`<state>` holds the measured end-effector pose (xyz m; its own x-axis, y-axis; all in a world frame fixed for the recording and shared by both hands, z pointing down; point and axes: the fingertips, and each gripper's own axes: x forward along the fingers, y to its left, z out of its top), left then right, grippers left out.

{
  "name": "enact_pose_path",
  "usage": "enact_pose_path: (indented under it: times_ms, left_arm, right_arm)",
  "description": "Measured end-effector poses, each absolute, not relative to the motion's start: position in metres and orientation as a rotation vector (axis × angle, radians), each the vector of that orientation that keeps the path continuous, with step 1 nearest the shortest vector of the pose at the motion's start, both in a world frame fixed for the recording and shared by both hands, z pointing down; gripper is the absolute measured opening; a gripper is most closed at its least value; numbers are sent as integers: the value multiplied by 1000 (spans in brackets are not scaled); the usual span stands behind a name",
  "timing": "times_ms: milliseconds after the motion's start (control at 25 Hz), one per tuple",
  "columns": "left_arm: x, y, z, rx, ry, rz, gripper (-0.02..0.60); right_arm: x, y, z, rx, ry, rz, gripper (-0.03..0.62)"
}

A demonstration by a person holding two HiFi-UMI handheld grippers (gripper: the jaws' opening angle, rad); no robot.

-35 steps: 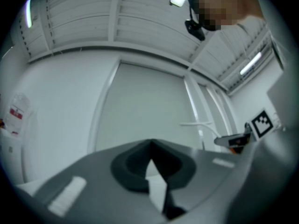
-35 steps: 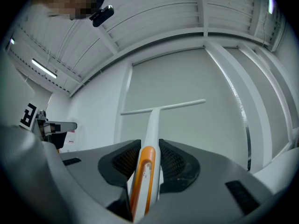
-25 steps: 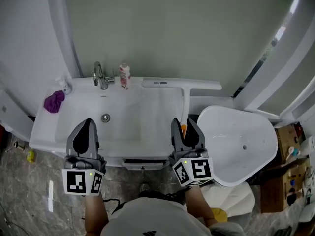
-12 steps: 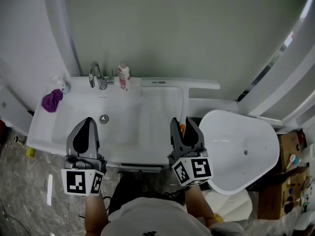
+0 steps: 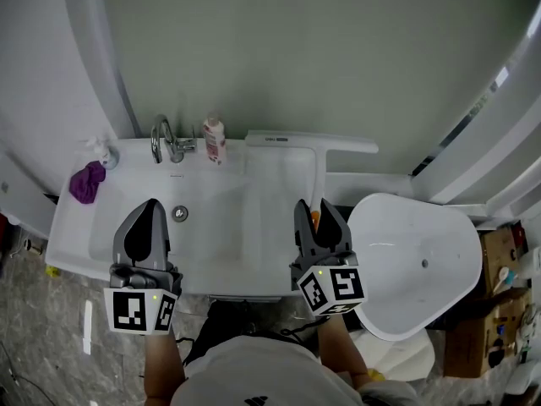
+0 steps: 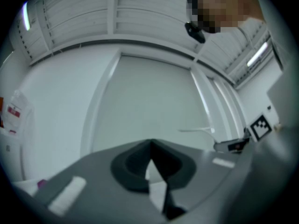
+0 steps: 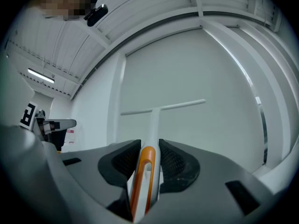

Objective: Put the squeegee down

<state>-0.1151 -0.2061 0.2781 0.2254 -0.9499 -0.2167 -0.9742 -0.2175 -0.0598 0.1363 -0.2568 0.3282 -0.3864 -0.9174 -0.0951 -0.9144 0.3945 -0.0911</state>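
A white sink [image 5: 84,227] fills the centre left of the head view, below a pale green wall panel. On its back ledge stands a chrome faucet [image 5: 165,140], and just right of it an upright pink-and-white bottle [image 5: 215,139]. A purple cloth [image 5: 87,183] lies bunched on the sink's left rim, with a small white object [image 5: 105,150] just above it that is too small to identify. The basin holds a round drain [image 5: 180,214], left of centre. At lower right, just beside the sink, sits a white bowl-shaped fixture [image 5: 439,227] with a small hole in its floor. Cardboard boxes [image 5: 494,244] at the right edge hold small items I cannot make out.

The squeegee [image 5: 319,174] is off the surface, in the right gripper [image 5: 314,218]. Its white handle runs up over the sink's right side, and the long blade lies crosswise at the top, near the back ledge. The blade's left end is near the bottle but apart from it. Whether the blade touches the wall panel I cannot tell.

In the right gripper view, the right gripper [image 7: 148,148] is clamped on the squeegee [image 7: 153,120], its dark pads pressing both sides of the white and orange handle. The left gripper [image 5: 150,211] hangs over the sink's front left. In its own view the left gripper [image 6: 150,146] has its jaw tips meeting, with nothing between them.
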Motion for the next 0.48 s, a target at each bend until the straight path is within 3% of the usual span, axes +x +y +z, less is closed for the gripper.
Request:
enact_pose_path:
  times_ms: [480]
  left_arm:
    - [-152,-277,283,-2360,1792,177,8]
  right_arm:
    - [116,-320,352,-1761,2484,-148,118]
